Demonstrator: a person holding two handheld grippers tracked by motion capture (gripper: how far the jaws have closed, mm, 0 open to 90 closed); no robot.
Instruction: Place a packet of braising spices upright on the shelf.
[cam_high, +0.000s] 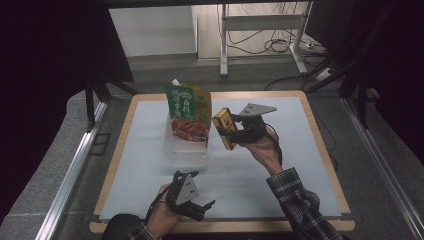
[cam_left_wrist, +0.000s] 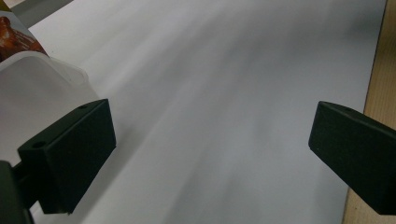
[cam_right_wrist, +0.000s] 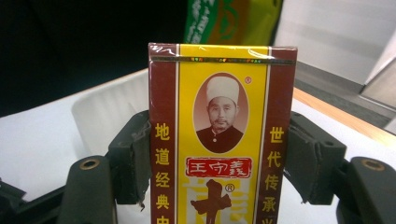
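Note:
A yellow and maroon box printed with a portrait stands upright in my right gripper, which is shut on its two sides. The box hangs above the mat just right of a clear plastic container. A green food pouch stands in that container, and both rise behind the box, the pouch above the container. My left gripper rests near the table's front edge, open with nothing between its fingers. The container's corner lies ahead to its left.
A white mat covers the table, with a wooden border around it; the wooden edge shows to the right in the left gripper view. Beyond the table stand a metal frame and floor cables. Dark curtains hang on both sides.

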